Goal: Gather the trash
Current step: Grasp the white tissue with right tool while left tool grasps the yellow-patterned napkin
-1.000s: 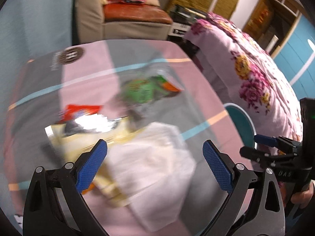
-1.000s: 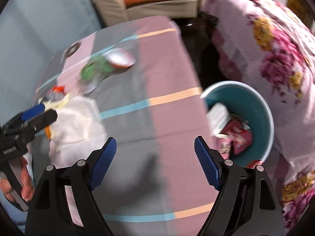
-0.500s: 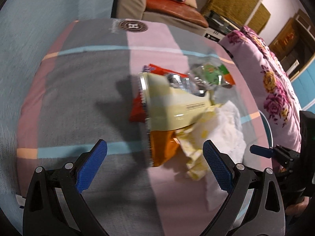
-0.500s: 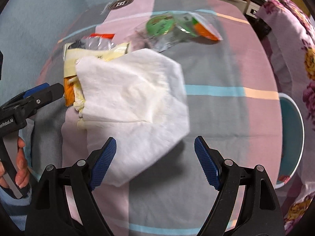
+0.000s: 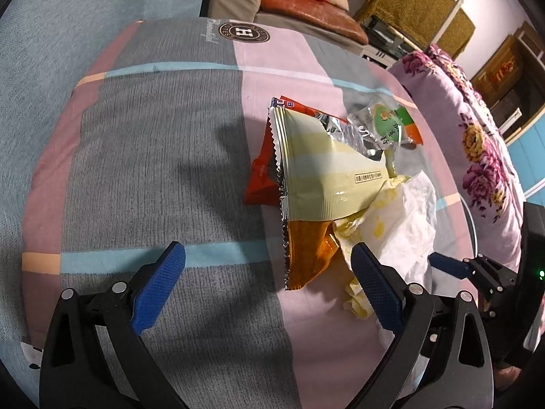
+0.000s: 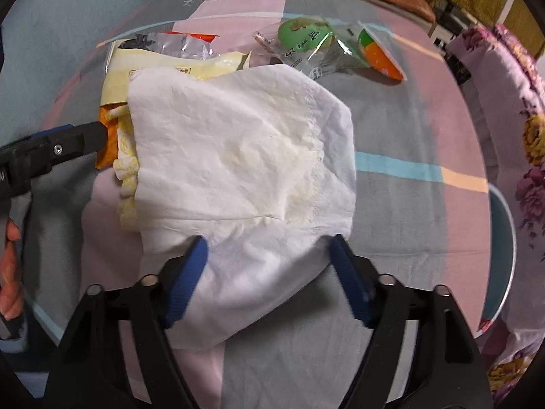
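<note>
A heap of trash lies on the striped cloth [image 5: 153, 156]. In it are a yellow-and-orange snack bag [image 5: 323, 184], a red wrapper [image 5: 260, 180], a clear wrapper with a green print [image 5: 385, 122] and a white tissue [image 6: 238, 143]. My left gripper [image 5: 267, 286] stands open just short of the snack bag's orange end, with nothing between its pads. My right gripper [image 6: 267, 266] points down over the tissue's near part. Its jaws are closing, with the tissue between the blue pads. The left gripper [image 6: 51, 146] also shows at the left of the right wrist view, by the snack bag [image 6: 177, 64].
A teal bin's rim [image 6: 504, 238] shows past the cloth's right edge, beside floral bedding [image 6: 511, 109]. A sofa with an orange cushion [image 5: 306, 10] stands behind. A person's hand [image 6: 10, 272] holds the left gripper. Bare cloth lies left of the heap.
Both grippers came down over the heap. The right one swung from the bin side to the tissue and its jaws narrowed. The left one now faces the snack bag.
</note>
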A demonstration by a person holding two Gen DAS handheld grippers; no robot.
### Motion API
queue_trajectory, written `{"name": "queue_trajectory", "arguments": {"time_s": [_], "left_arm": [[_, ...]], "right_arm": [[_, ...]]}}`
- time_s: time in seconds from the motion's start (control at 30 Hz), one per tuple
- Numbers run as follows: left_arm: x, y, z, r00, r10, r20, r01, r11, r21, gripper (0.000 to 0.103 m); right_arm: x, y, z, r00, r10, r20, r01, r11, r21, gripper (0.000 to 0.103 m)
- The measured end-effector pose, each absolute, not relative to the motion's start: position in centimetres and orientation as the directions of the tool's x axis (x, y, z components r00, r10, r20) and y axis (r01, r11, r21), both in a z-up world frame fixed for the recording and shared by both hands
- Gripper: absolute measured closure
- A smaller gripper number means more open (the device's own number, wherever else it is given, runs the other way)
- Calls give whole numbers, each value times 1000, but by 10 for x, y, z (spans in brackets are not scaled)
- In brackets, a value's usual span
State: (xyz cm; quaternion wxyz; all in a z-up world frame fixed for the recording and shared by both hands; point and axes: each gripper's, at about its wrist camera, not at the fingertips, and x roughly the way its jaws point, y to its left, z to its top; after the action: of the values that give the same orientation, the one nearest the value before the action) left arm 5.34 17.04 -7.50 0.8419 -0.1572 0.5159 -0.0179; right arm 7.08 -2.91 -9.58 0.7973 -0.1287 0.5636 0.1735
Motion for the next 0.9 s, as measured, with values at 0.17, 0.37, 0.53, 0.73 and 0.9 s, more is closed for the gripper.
{"name": "queue_trajectory", "arguments": {"time_s": [0.17,0.37,0.53,0.73,0.9], "left_arm": [[51,168,-71,474,-186,-861,-130,952,-277,5],[47,154,-60,487,-166,-858,-100,965,-243,5],[45,132,-48,494,-161,-854,-20,980,-196,5],[51,79,-51,475,-146,-868,162,984,-77,5],[59,39,-68,446,-113,-888,295,955,27,5]], "right_arm": [[68,-35,-93,297,138,-945,-410,912,5,85],[68,-63,-82,280,187,-941,-362,929,77,98],[74,-107,-61,318,205,-926,-258,958,123,98],[83,-153,-51,353,199,-914,-139,977,159,98],[83,-175,-45,366,218,-905,-109,976,191,98]]}}
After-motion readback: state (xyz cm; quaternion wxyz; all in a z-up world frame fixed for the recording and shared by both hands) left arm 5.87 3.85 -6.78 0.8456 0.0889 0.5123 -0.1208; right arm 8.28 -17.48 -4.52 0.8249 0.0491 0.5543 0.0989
